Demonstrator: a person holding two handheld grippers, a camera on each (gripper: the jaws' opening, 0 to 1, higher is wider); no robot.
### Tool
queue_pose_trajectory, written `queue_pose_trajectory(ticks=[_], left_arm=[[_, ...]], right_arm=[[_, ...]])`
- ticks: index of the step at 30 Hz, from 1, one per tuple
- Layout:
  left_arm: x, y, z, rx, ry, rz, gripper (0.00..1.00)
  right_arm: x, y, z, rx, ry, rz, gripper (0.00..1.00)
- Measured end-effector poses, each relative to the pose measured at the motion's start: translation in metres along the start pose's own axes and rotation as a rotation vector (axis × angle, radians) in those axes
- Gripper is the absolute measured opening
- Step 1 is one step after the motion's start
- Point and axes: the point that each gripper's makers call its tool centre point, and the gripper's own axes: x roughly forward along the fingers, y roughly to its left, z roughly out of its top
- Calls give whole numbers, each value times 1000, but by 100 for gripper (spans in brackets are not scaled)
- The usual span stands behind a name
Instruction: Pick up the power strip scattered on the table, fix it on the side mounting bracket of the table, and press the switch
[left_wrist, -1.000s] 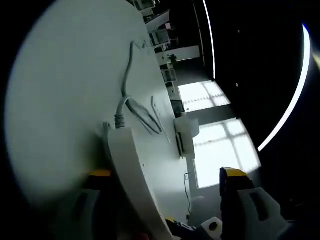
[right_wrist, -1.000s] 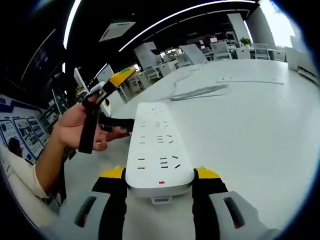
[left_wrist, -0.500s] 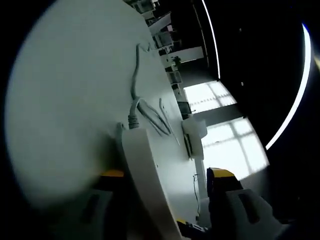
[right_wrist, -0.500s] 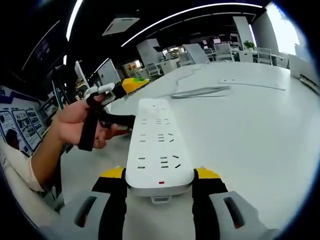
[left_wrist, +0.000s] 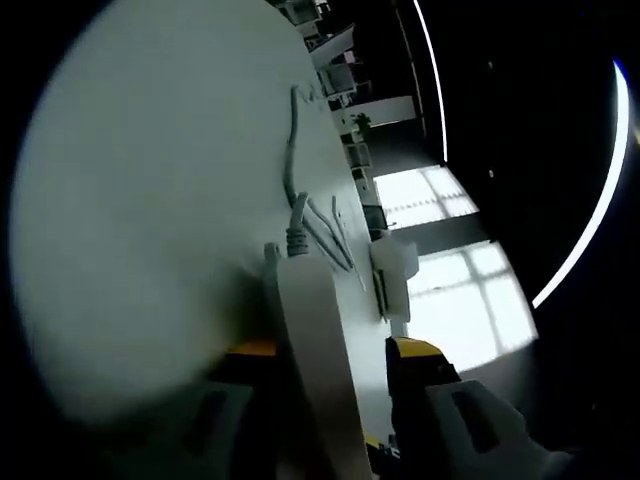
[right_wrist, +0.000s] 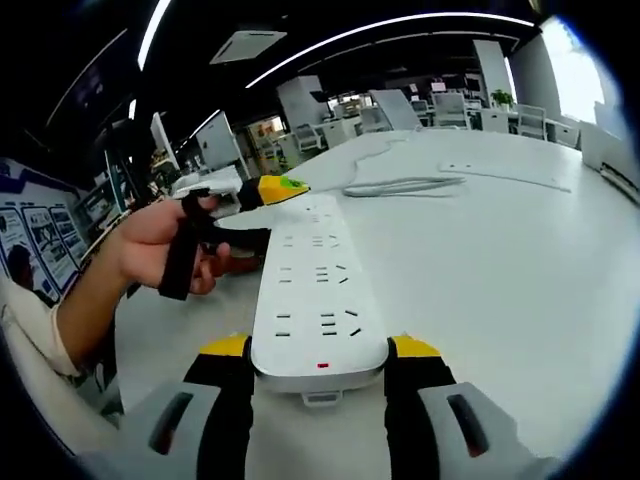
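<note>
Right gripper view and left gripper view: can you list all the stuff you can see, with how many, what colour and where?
power strip: one, white, lying lengthwise on the table, its near end between the right tongs' jaws
table: one, white, under the strip
cable: one, grey, running from the strip's far end away across the table
cable bundle: one, grey, on the table beyond the strip
flat strip: one, white, far right of the table
chairs: several, pale, behind the table
ceiling lights: long, white, overhead
hand: one, holding the left tongs beside the strip
left tongs: yellow-tipped, either side of the strip
right tongs: yellow-tipped, gripping the strip's near end
</note>
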Motion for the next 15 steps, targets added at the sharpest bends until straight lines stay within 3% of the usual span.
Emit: queue_pose_trajectory(ticks=[15], left_arm=[[-3,5,-6,30,13,7,31]], right_arm=[[0,-1,0,-7,-4,-1,47]])
